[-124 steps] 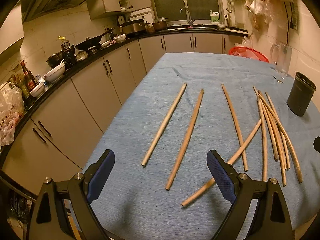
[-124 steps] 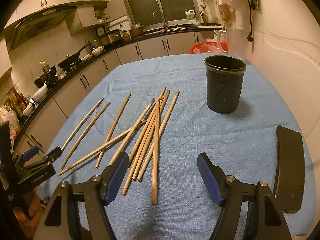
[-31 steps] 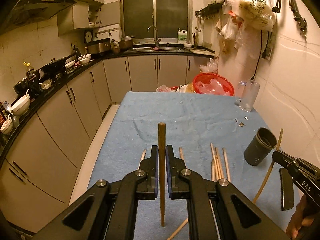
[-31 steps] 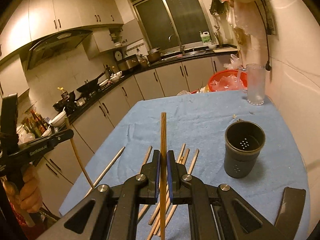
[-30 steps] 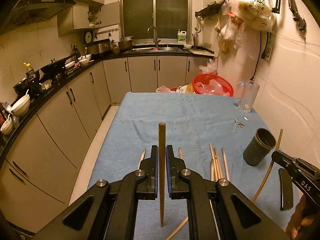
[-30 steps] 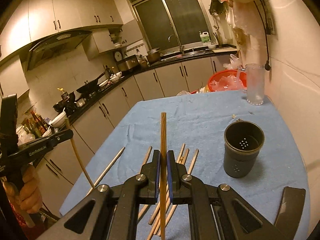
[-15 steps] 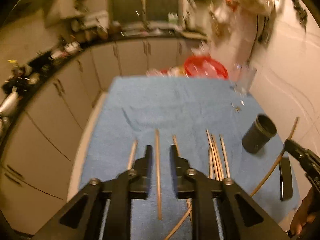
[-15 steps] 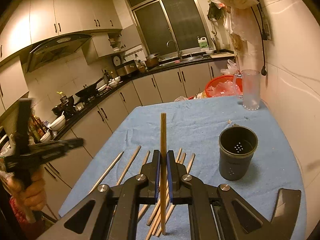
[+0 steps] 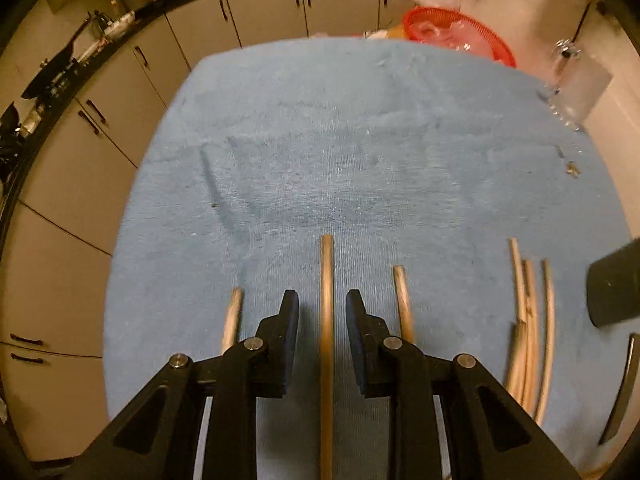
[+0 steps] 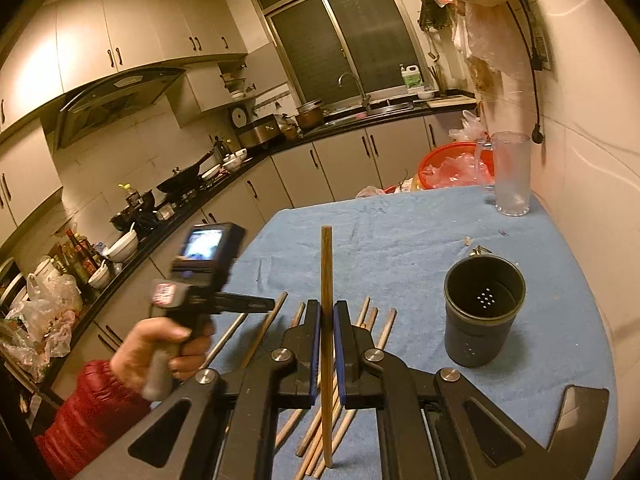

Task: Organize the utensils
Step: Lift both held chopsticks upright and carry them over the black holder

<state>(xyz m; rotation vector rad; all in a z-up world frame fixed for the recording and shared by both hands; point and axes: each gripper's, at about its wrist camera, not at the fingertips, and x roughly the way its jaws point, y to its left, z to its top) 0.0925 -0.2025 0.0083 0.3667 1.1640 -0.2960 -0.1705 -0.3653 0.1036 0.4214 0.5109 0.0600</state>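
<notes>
Wooden chopstick (image 10: 326,320) is being clamped by the right gripper (image 10: 327,344) (left gripper (image 9: 322,332) opening, its stick (image 9: 326,320) released), needing dropping into the holder (image 10: 484,316).

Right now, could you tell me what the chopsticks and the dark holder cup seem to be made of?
Chopsticks: probably wood or bamboo, given the tan, matte, unpainted shafts. Holder cup: likely matte dark plastic, though coated metal is possible; drain holes show in its base.

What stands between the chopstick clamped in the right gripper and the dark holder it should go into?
Nothing visible. The right gripper holds its chopstick upright, and only bare blue cloth lies between it and the open, empty holder.
</notes>
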